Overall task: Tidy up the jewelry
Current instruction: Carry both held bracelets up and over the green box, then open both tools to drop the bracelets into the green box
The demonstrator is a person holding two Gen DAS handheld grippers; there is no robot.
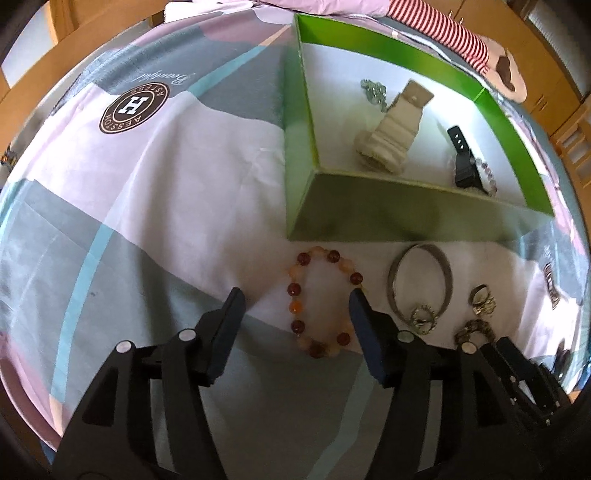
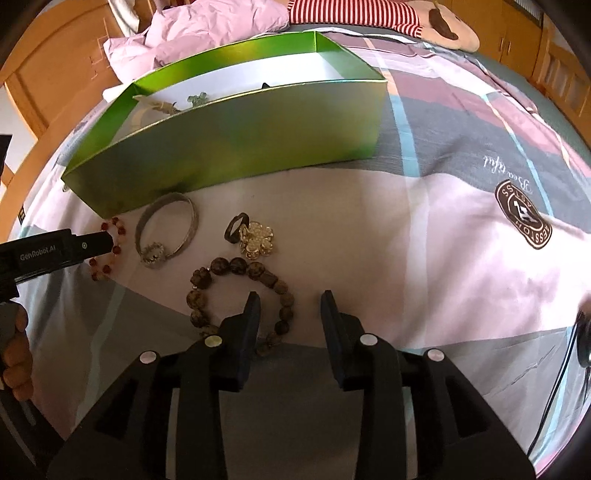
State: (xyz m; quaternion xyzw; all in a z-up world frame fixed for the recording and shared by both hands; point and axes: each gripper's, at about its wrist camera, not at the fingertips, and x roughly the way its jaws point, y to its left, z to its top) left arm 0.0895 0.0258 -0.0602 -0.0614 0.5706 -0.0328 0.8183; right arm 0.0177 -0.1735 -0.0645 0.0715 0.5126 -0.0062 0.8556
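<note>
A bed is carrying everything here, its patchwork sheet (image 1: 155, 192) of pink, grey and pale blue blocks lying smooth, with a round brown logo (image 1: 135, 108) printed at the upper left of the left wrist view. Wooden cabinets (image 2: 517, 33) are lining the room's edges, and a plush toy with a red-striped sleeve (image 2: 406, 16) is lying along the top of both frames.

The green box (image 1: 388, 214) is sitting open at the upper right of the left wrist view, which is looking down into it: a cream watch strap (image 1: 395, 129), a black watch (image 1: 463, 162) and a silvery chain (image 1: 375, 90) are lying on its white floor. The right wrist view is seeing mostly the box's outer wall (only scraps of the contents are peeking over the rim).

The left gripper (image 1: 295, 301) is standing released, its jaws spread over the amber bead bracelet (image 1: 325, 302) on the sheet, the right finger overlapping the bracelet's right side. The silver bangle (image 1: 421, 284) is lying just beside it.

Only the right wrist view is showing the brown bead bracelet (image 2: 240, 291) fully, along with a gold flower ring (image 2: 255, 238) above it. The right gripper (image 2: 290, 299) is also released, its left finger over the bracelet's loop without pinching it. A hand (image 2: 14, 354) is gripping the other tool's handle at the far left.
</note>
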